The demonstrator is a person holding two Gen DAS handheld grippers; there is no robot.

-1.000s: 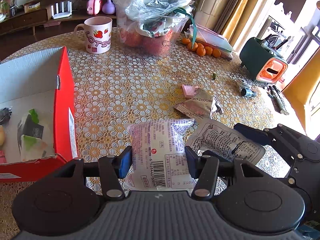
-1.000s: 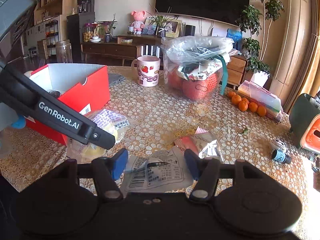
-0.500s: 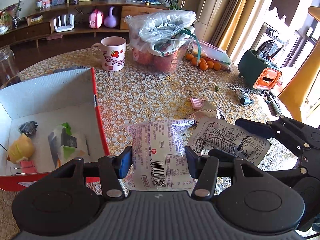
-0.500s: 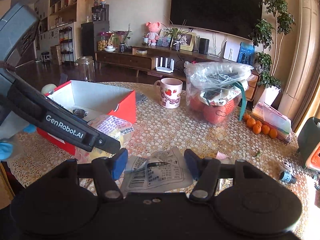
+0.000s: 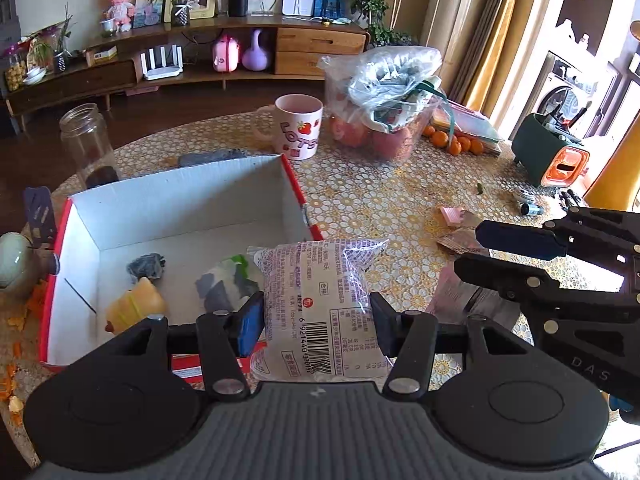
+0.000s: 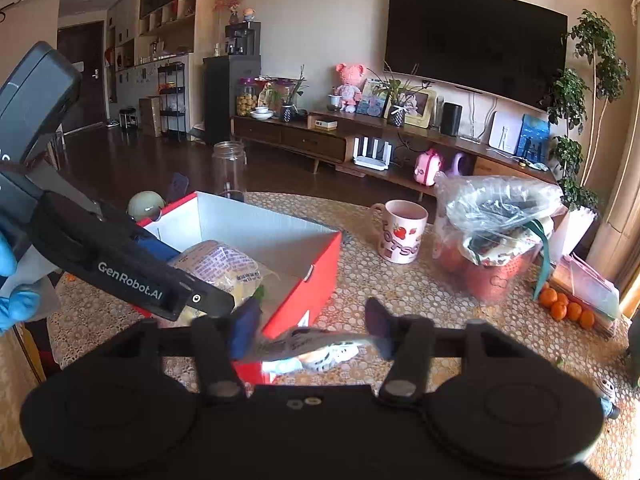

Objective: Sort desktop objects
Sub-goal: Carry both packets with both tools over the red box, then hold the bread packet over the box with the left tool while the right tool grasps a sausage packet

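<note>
Snack packet [image 5: 320, 304] with purple print and a barcode sits clamped between the blue pads of the left gripper [image 5: 316, 320] in the left wrist view, its jaws closed against both sides of the packet; the packet hangs over the near right corner of the red box [image 5: 302, 200], whose white inside holds a yellow duck toy [image 5: 134, 310], a dark crumpled wrapper [image 5: 146, 266] and a green-and-white packet [image 5: 224, 284]; beyond the box stand a pink strawberry mug [image 5: 298, 126], a clear glass jar [image 5: 86, 146] and a plastic bag of red fruit [image 5: 384, 104] on the lace tablecloth [image 5: 380, 192]; small oranges [image 5: 452, 142] lie to the right of the bag, near a green-and-orange holder [image 5: 550, 154]; the right gripper [image 5: 516, 252] enters from the right edge, above a flat packet that is mostly hidden beneath it.

Right wrist view: the right gripper [image 6: 312, 330] has its fingers pressed on a thin, flat printed packet [image 6: 312, 346], blurred, held edge-on just beside the red box [image 6: 308, 276] at its near corner; the left gripper [image 6: 160, 280], marked GenRobot.AI, reaches in from the left, carrying the snack packet [image 6: 224, 268] over the open box; a blue-gloved hand [image 6: 12, 280] shows at the left edge; the mug [image 6: 400, 230] and the fruit bag [image 6: 496, 232] stand farther back on the table.
</note>
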